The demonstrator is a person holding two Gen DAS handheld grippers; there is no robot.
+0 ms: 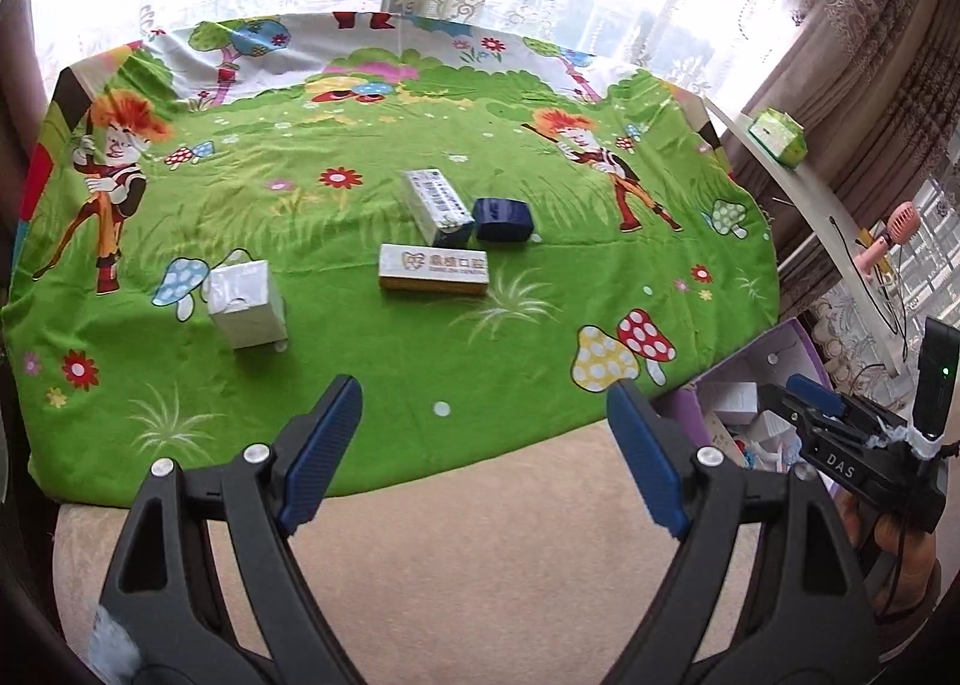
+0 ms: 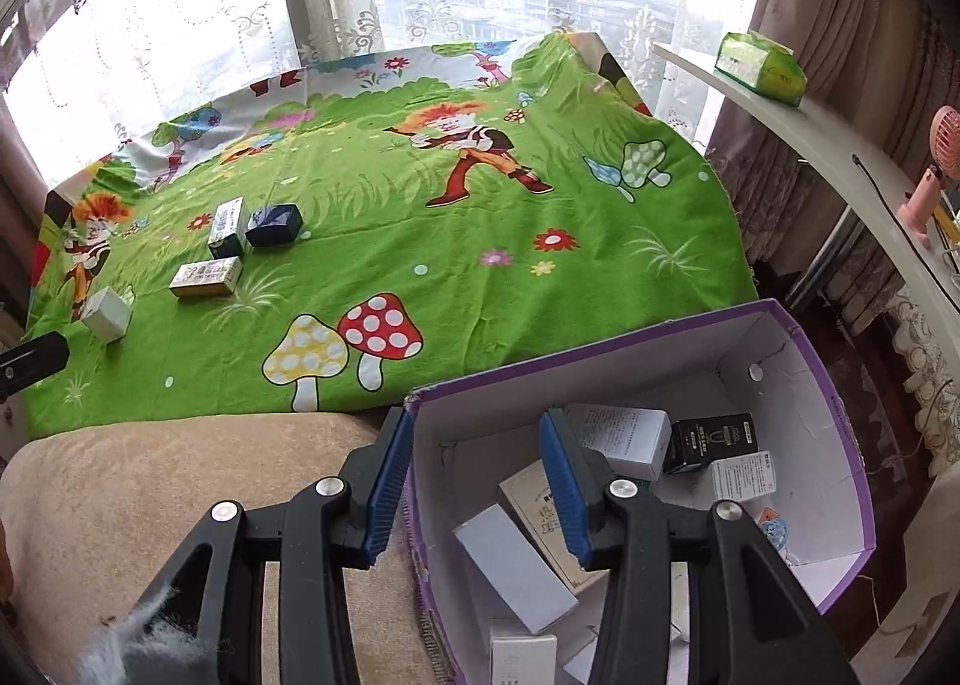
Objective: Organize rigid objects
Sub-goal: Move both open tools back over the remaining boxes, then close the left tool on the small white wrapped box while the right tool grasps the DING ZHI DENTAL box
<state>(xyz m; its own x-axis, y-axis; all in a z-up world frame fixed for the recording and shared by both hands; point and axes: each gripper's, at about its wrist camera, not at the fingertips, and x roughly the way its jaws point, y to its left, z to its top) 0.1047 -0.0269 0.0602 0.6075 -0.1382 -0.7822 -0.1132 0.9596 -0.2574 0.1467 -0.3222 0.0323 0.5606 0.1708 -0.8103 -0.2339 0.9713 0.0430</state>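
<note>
Four small boxes lie on the green cartoon cloth (image 1: pixel 420 361): a white box (image 1: pixel 246 304) at the left, a yellow-and-white box (image 1: pixel 433 268) in the middle, and behind it a white-and-blue box (image 1: pixel 437 205) touching a dark blue box (image 1: pixel 503 218). My left gripper (image 1: pixel 483 403) hangs wide open over the cloth's near edge, short of them, with nothing between its fingers. My right gripper (image 2: pixel 474 433) is narrowly open and empty, above the left wall of the purple cardboard box (image 2: pixel 804 337). That box holds several small boxes, among them a white one (image 2: pixel 624 439) and a black one (image 2: pixel 711 442).
A beige cushion (image 2: pixel 180 475) borders the cloth's near edge. A curved white shelf (image 2: pixel 840 145) at the right carries a green tissue pack (image 2: pixel 759 64) and a pink fan (image 2: pixel 936 169). Lace curtains and a window stand behind the cloth.
</note>
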